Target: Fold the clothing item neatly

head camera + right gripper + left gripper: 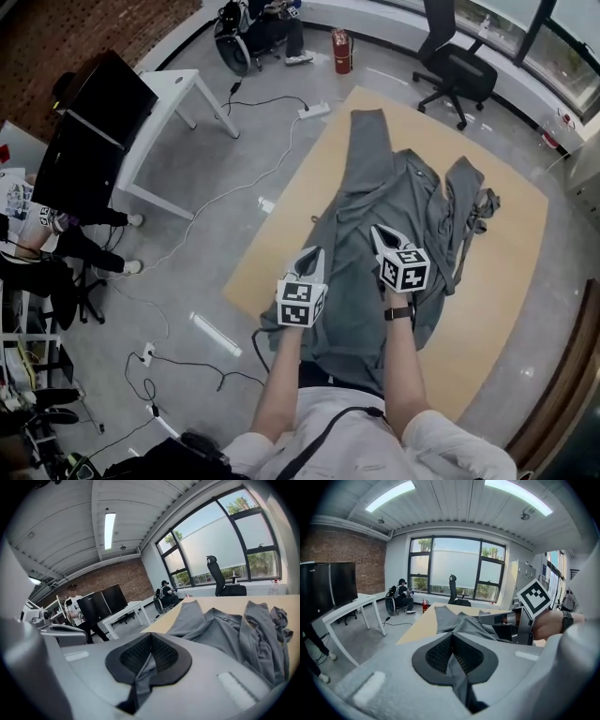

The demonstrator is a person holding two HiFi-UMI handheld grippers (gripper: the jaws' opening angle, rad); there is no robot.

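Pale wooden table [487, 281] is carrying the grey garment [394, 192], which is lying along its middle. In the head view its long axis is running from 6 o'clock, by the person, toward 12 o'clock. One sleeve [368, 136] is stretching flat toward 12 o'clock, while the other is bunching up at 2 o'clock. The near end is reaching the table's edge at 6 o'clock. Left gripper [313, 253] and right gripper [379, 232] are working side by side near the garment's middle, each pinching a fold of grey cloth between tightly closed jaws.
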